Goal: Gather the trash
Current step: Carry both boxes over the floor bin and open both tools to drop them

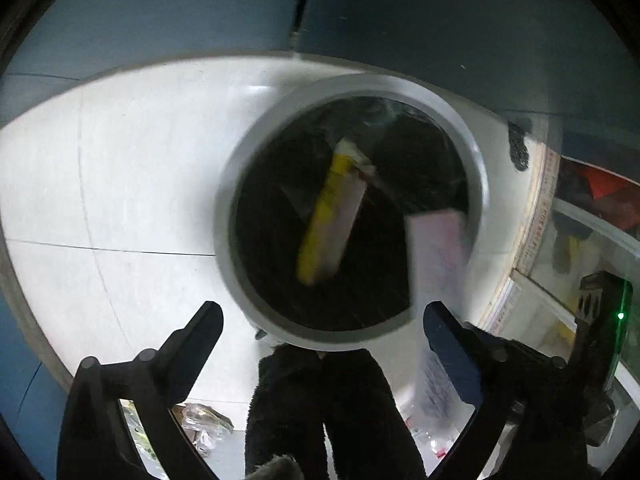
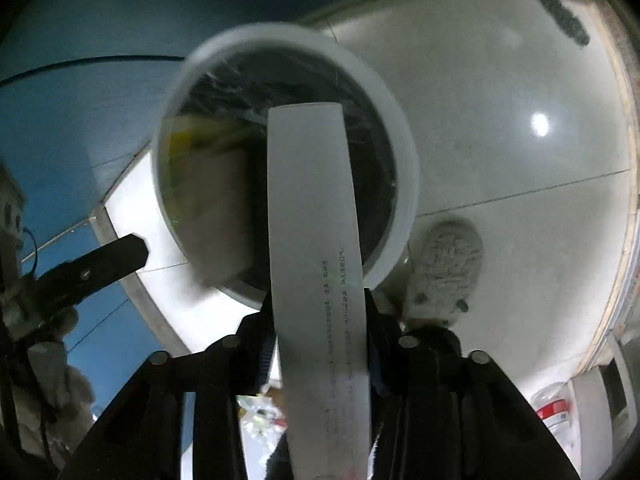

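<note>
**binwatcher:** So both grippers are parked right over the trash can (image 1: pixel 348 208), pointing down into it. Makes sense, you want the drop to land inside the black liner, not on the floor tiles (image 1: pixel 132 184). The left gripper (image 1: pixel 320 332) is spread wide with nothing between its fingers. The yellow-and-white box (image 1: pixel 332 216) sits blurred inside the can's opening; I'd guess it's falling, but can't say for sure.

**tidy_tom:** And the right gripper (image 2: pixel 320 344)? It has that long white box (image 2: pixel 316 264) between its fingers, sticking out over the rim.

**binwatcher:** Yeah, long end aimed straight at the opening, which is why it's held lengthwise, I reckon. The fingers are at a middling width on both sides of it. Whether they're actually pressing it or have already let go, I can't tell from this.

**tidy_tom:** What's the fuzzy thing by the can?

**binwatcher:** A slipper (image 2: pixel 444 264), the person's foot right beside the can. There's more clutter on the floor (image 1: pixel 204 424) near the bottom edge, so I'd say collecting isn't finished.
</note>
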